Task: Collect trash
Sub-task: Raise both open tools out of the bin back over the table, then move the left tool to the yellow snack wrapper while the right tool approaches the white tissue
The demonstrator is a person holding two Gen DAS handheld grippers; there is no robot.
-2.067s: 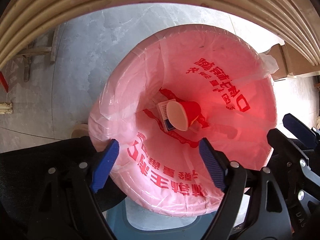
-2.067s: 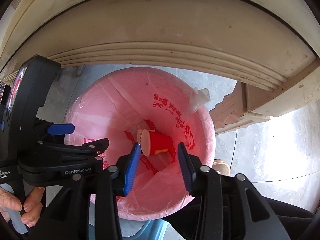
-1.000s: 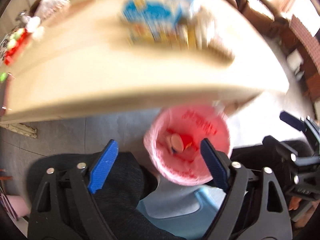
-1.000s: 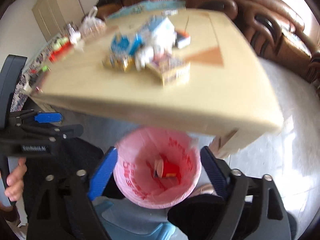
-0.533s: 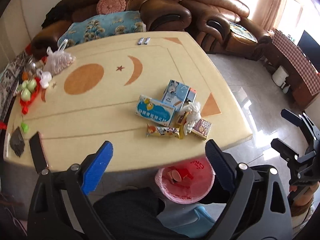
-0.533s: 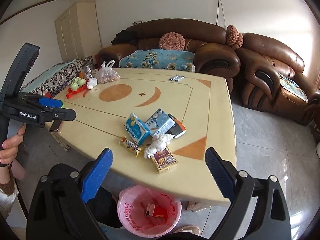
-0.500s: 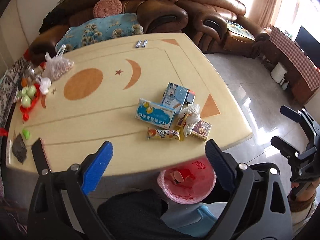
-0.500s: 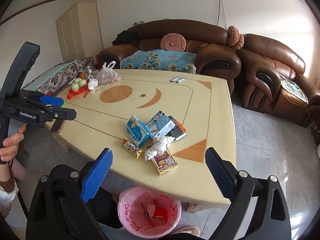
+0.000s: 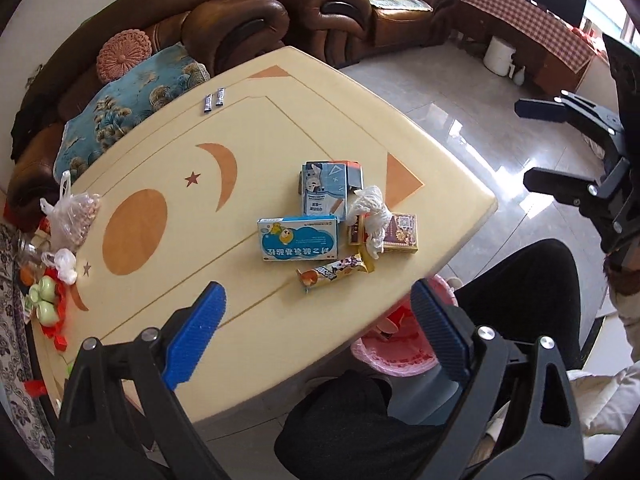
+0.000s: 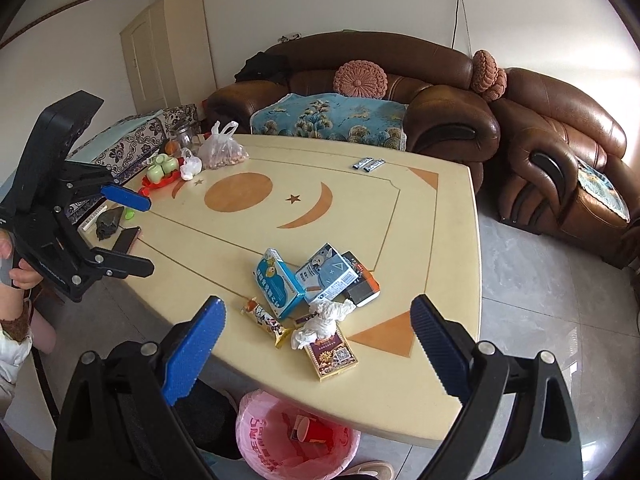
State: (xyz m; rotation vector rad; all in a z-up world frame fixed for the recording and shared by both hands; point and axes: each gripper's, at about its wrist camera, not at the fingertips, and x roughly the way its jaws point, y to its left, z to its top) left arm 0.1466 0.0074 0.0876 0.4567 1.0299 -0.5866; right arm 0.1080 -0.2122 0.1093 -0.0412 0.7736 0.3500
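Observation:
Trash lies heaped near the front of the cream table (image 9: 168, 152): a blue box (image 9: 298, 238), a pale carton (image 9: 322, 192), a crumpled white tissue (image 9: 370, 216), a maroon card box (image 9: 400, 234) and a snack wrapper (image 9: 334, 272). Under the table edge stands a pink-lined bin (image 10: 280, 440) with a red cup (image 10: 316, 434) inside. My left gripper (image 9: 316, 286) hovers open above the pile, holding nothing. My right gripper (image 10: 316, 304) is open and empty too, looking down over the same tissue (image 10: 322, 320) and blue box (image 10: 278, 284).
Brown sofas (image 10: 440, 80) ring the far side. At the table's far left are a bag of nuts (image 10: 222, 152), green cups on a red tray (image 10: 160, 170), a phone (image 10: 126, 238) and two sachets (image 10: 368, 164). A person's dark-trousered legs (image 9: 520, 292) flank the bin.
Both grippers rose from just over the bin to above the table top, and their jaws widened. Over the last half second the left view rolled, so the table looks tilted.

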